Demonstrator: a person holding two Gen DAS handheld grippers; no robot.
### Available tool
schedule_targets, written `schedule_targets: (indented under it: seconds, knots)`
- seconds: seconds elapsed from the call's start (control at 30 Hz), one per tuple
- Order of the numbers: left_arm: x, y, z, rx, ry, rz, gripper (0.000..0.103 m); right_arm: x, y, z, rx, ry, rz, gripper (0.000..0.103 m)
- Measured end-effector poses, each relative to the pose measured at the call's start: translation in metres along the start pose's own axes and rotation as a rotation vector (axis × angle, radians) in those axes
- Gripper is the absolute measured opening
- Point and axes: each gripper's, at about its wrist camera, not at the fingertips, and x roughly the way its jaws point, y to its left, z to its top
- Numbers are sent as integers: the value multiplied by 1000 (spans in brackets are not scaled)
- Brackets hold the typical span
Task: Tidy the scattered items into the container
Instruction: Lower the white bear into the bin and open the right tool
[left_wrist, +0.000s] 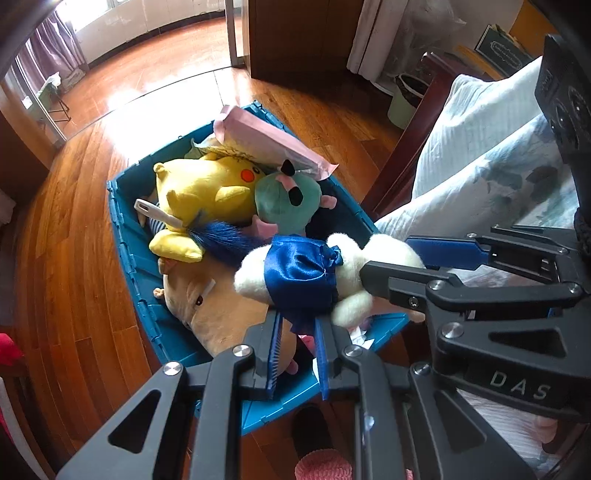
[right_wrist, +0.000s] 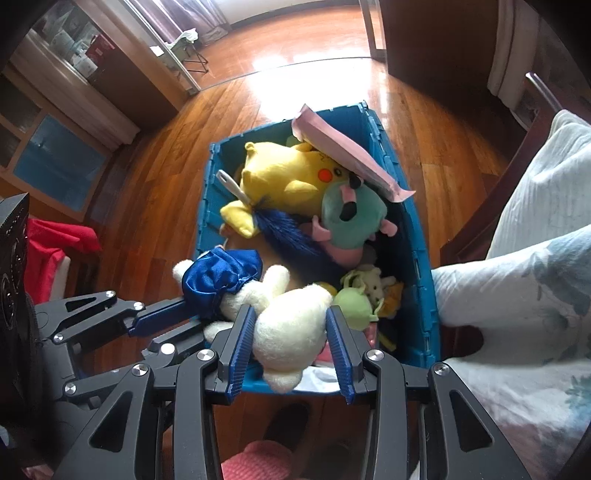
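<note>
a blue plastic crate (left_wrist: 129, 258) with ribbed walls sits on glossy wooden floor (left_wrist: 74, 258), packed with soft toys. a fuzzy white plush in a shiny blue satin dress (left_wrist: 306, 277) hangs over the crate's near end, held from both sides. the right gripper (right_wrist: 291, 332) has its ridged blue pads spread fairly wide around the plush's round cream head, the pads touching its fleece on either side. the left gripper (left_wrist: 297, 354) is narrowly parted, its blue pads nipping the hem of the satin skirt below the body.

inside the crate lie a yellow plush (left_wrist: 199, 184) with a red cheek spot, a round teal plush (left_wrist: 288, 199) with pink limbs and black patches, and a tan plush (left_wrist: 218, 317) beneath them. a brush with a white handle and dense blue bristles (left_wrist: 221, 236) rests across the yellow one. a flat pink packet (left_wrist: 266, 140) leans on the far rim. a small pale green plush (right_wrist: 354, 302) sits in the near corner. a rumpled pale quilt (left_wrist: 480, 155) lies beside the crate.
</note>
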Motion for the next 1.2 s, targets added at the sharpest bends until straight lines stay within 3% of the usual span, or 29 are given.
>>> schedule_targets:
  seconds: [0.4, 0.7, 0.8, 0.83, 0.9, 0.97, 1.2]
  knots:
    - [101, 22, 0, 0, 82, -4, 16, 98, -26, 11, 31, 56, -25, 39]
    - [138, 45, 11, -65, 136, -4, 16, 134, -28, 27, 6, 87, -52, 39]
    - [141, 49, 15, -72, 153, -1, 17, 137, -29, 31, 7, 92, -68, 44]
    - [141, 50, 15, -73, 157, -2, 20, 137, -30, 33, 8, 93, -73, 44]
    - [140, 50, 16, -67, 154, 6, 46, 138, -30, 35, 9, 99, -85, 47]
    - [135, 51, 17, -67, 143, 26, 65, 136, -29, 36, 7, 100, -94, 48]
    - [111, 54, 21, -70, 121, 53, 65, 117, -18, 39, -2, 76, -118, 52]
